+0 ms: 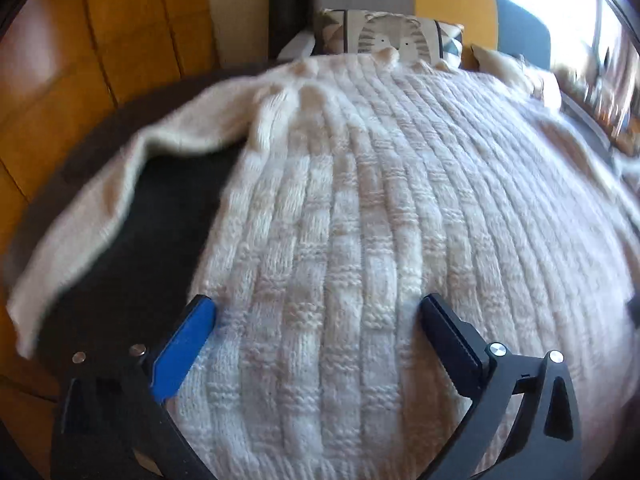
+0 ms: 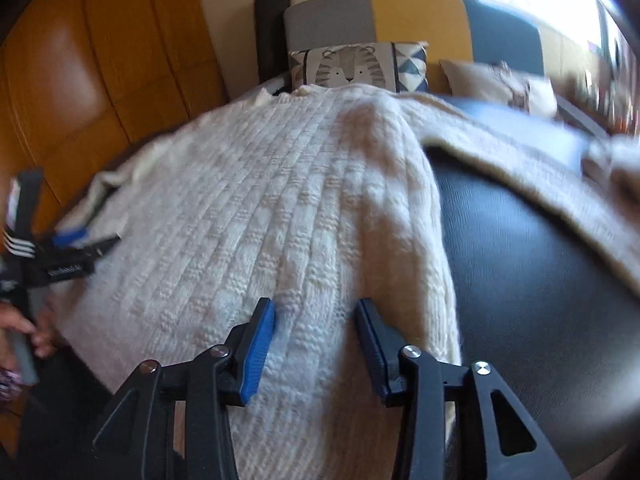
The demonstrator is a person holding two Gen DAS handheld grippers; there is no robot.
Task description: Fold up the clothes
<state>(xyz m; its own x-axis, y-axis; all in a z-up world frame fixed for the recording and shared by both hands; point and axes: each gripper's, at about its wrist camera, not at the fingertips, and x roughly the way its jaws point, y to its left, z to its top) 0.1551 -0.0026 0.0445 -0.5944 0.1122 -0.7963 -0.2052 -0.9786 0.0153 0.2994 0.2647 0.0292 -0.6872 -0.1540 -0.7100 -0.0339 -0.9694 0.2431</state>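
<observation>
A cream knitted sweater point(image 1: 360, 208) is lying spread flat, body facing up, on a dark round worktop point(image 1: 160, 216). On the left, one sleeve point(image 1: 112, 184) is being left stretched outward, not yet folded in. The left gripper point(image 1: 318, 320) is being held just above the hem with its jaws wide open and nothing gripped. The right gripper point(image 2: 316, 320) is hovering over the hem too, jaws partly open and empty. On the right, the other sleeve point(image 2: 520, 168) is trailing away unfolded. Folding is judged barely begun.
</observation>
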